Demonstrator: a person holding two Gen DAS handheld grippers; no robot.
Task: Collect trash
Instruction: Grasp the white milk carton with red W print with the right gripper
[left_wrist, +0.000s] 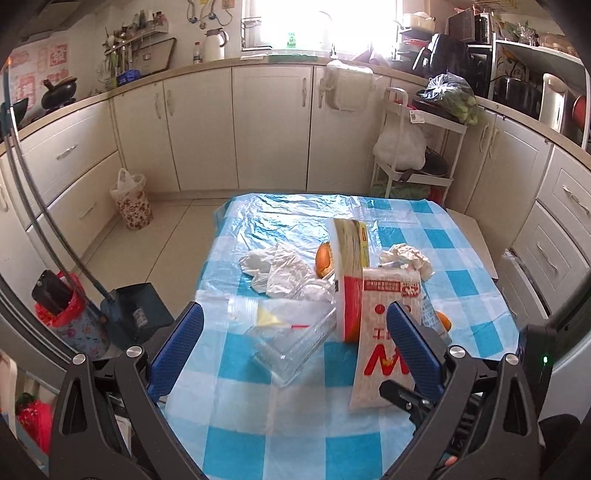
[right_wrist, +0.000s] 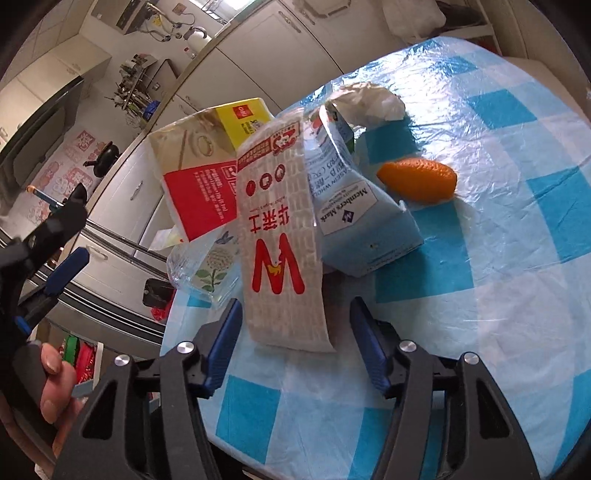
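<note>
Trash lies on a blue-and-white checked table (left_wrist: 295, 435). A white paper bag with a red W (left_wrist: 384, 339) leans against a red, white and yellow carton (left_wrist: 349, 273). A clear plastic tray (left_wrist: 291, 336), crumpled plastic (left_wrist: 273, 266), crumpled tissue (left_wrist: 406, 256) and orange peel (left_wrist: 323, 258) lie around. My left gripper (left_wrist: 295, 332) is open over the tray. My right gripper (right_wrist: 295, 325) is open, its jaws on either side of the W bag's (right_wrist: 280, 251) lower end. A light blue milk carton (right_wrist: 354, 206) and orange peel (right_wrist: 417, 179) lie beyond.
A lined bin with red bag (left_wrist: 62, 314) and a dark dustpan (left_wrist: 133, 314) stand on the floor left of the table. A floral bin (left_wrist: 131, 201) stands by the cabinets. A white trolley (left_wrist: 417, 147) is behind the table.
</note>
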